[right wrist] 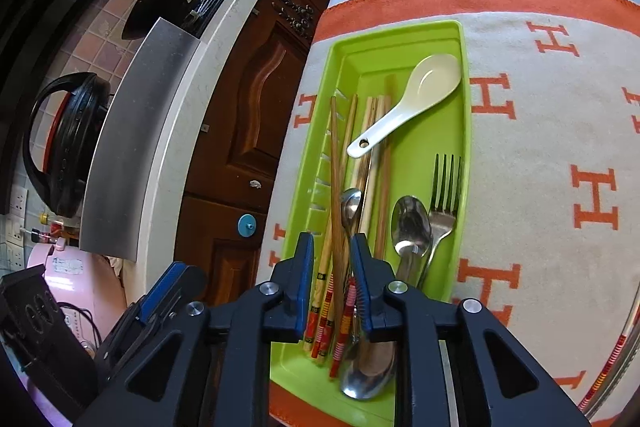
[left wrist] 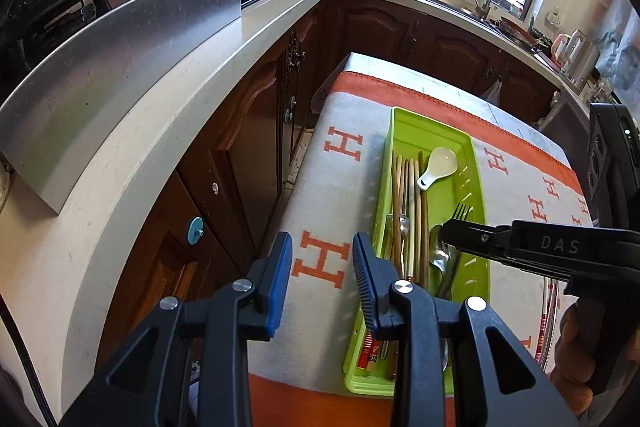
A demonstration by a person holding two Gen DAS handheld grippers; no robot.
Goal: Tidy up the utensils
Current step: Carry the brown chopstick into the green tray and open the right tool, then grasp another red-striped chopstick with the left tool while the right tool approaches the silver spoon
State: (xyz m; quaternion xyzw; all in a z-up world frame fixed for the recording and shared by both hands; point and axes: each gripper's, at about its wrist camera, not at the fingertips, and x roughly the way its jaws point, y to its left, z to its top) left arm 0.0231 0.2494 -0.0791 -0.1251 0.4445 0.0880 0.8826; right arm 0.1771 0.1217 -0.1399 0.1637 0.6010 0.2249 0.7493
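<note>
Right gripper (right wrist: 331,259) hangs over the near end of the green tray (right wrist: 466,131), jaws a little apart and not pinching anything, though the chopsticks (right wrist: 337,163) run right up between them. Those sticks lie lengthwise in the tray, same line the gripper points along, with the metal spoon (right wrist: 412,223), fork (right wrist: 444,187) and white spoon (right wrist: 420,91) off to the right. Left gripper (left wrist: 322,259) is spread and empty, beside the tray over the orange-and-grey cloth (left wrist: 340,187) on the surface. So the right hand looks nearer.
</note>
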